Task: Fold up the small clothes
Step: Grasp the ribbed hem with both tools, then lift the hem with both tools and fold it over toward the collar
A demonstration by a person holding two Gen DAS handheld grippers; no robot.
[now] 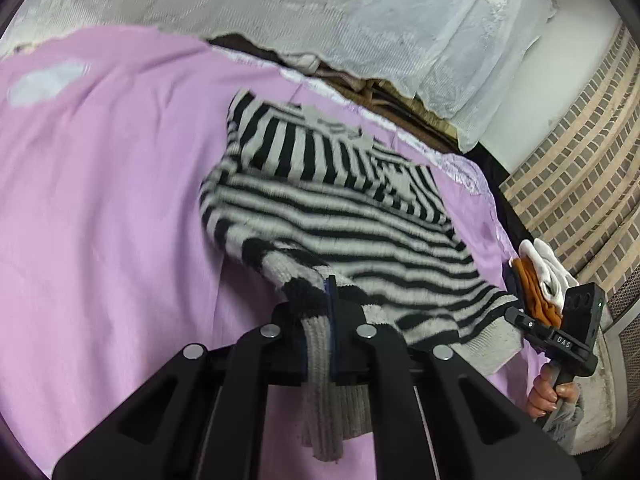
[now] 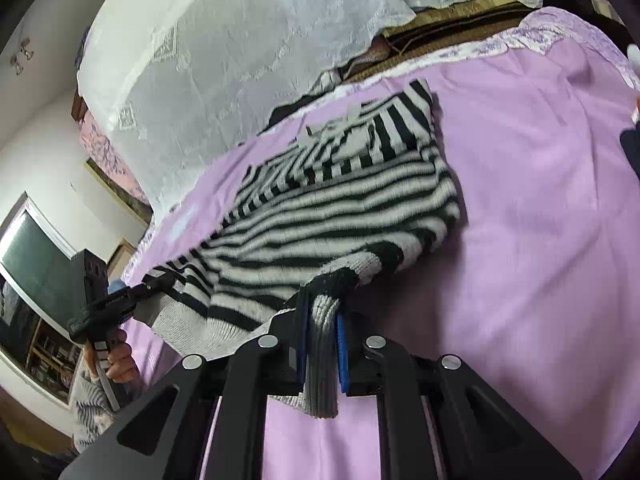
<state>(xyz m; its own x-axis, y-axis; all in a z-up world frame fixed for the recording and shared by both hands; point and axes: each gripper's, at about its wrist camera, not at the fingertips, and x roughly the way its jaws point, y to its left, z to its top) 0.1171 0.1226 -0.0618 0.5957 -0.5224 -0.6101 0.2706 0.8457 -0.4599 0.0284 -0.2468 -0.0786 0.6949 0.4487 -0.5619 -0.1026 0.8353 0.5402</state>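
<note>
A black-and-white striped sweater [image 1: 332,208] lies on a pink bedsheet [image 1: 100,200], its sleeves folded across the chest. My left gripper [image 1: 325,308] is shut on the sweater's near left corner, and the grey ribbed hem hangs down between its fingers. The right gripper [image 1: 516,312] shows at the right edge of the left wrist view, clamped on the other hem corner. In the right wrist view the sweater [image 2: 340,208] spreads ahead and my right gripper [image 2: 322,312] is shut on its ribbed hem between blue pads. The left gripper [image 2: 154,280] holds the far corner there. The near edge is lifted off the sheet.
A white lace cover [image 1: 280,4] drapes the headboard behind the bed. Folded orange and white clothes [image 1: 540,276] sit at the bed's right edge. A brick-pattern wall [image 1: 580,168] stands on the right. A person's hand [image 2: 120,364] grips the left handle, with a window [image 2: 36,264] behind it.
</note>
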